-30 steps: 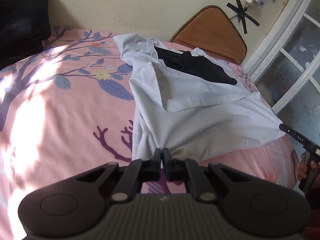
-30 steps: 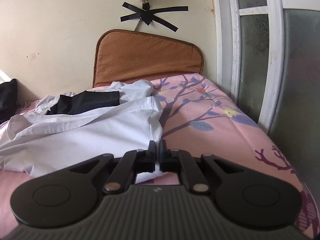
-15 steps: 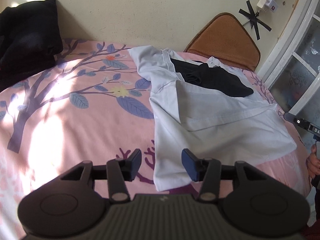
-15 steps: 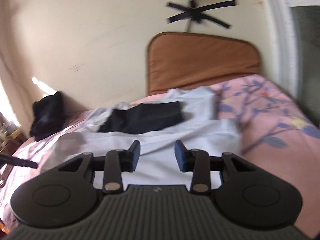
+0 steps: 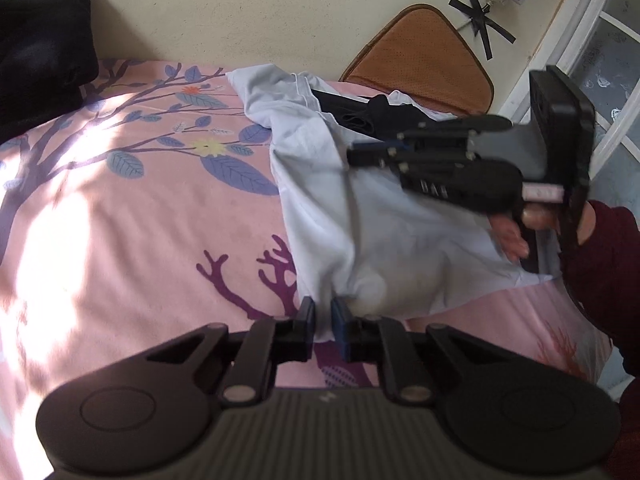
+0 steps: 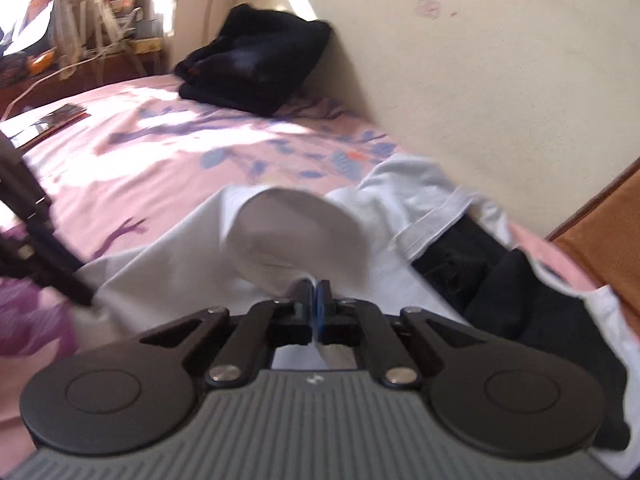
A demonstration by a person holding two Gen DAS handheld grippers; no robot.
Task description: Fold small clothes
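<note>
A white garment (image 5: 360, 216) lies spread on the pink floral bed (image 5: 140, 216), with a black garment (image 5: 372, 116) on its far part. My left gripper (image 5: 323, 316) is shut on the white garment's near left corner. My right gripper (image 6: 314, 300) is shut on a raised fold of the white garment (image 6: 296, 232); in the left wrist view it (image 5: 360, 156) hovers over the cloth, held by a hand in a dark red sleeve. The black garment (image 6: 520, 288) lies to its right.
A black bundle (image 5: 36, 52) sits at the bed's far left against the wall; it also shows in the right wrist view (image 6: 256, 64). An orange cushion (image 5: 424, 64) leans on the wall. A window frame (image 5: 592, 80) stands at the right. The left gripper's arm (image 6: 36, 232) crosses the left edge.
Both grippers opened half a second ago and have now shut on the white garment. The right gripper swung left across the garment, lifting a fold of it.
</note>
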